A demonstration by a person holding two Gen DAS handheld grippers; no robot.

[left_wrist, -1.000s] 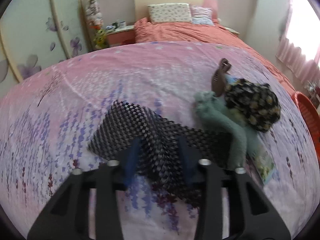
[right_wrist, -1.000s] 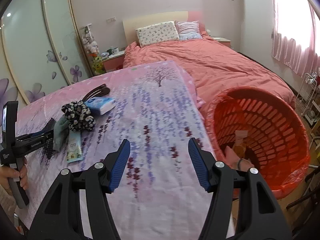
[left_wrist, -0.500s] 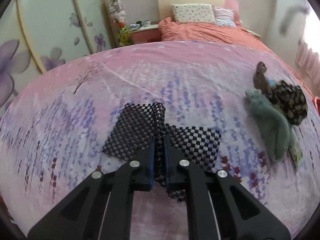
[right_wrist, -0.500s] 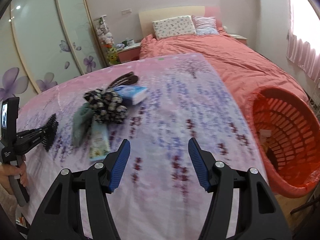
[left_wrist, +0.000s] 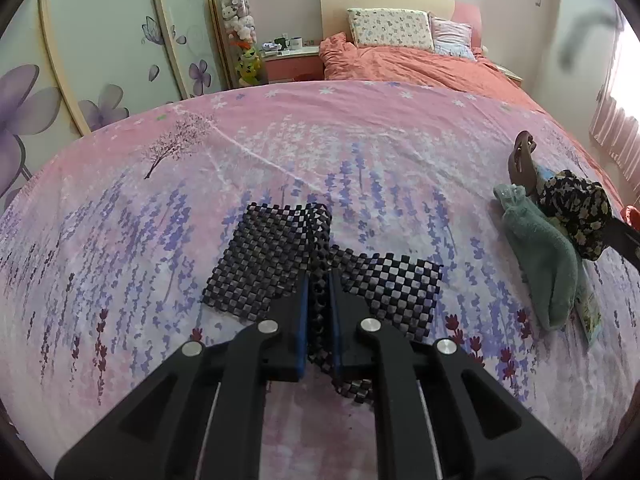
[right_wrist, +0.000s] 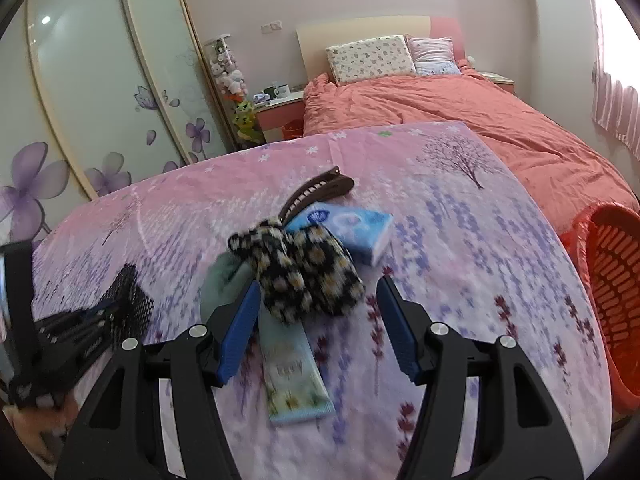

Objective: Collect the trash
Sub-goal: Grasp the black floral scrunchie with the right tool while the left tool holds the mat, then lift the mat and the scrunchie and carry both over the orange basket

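the left hand-held gripper (left_wrist: 319, 300) is clamped on a raised fold of the black mesh mat (left_wrist: 280, 256), which lies on the pink bedspread (left_wrist: 360, 140). the mat looks light, soft and floppy, so a pinch on a bunched ridge should lift it, corners drooping. the right hand-held gripper (right_wrist: 316, 312) hangs open around the flowered scrunchie (right_wrist: 304, 268), beside a tissue pack (right_wrist: 352, 228), a hair clip (right_wrist: 316, 192) and the green cloth (right_wrist: 220, 284). the red basket (right_wrist: 612, 280) waits at the bed's edge.
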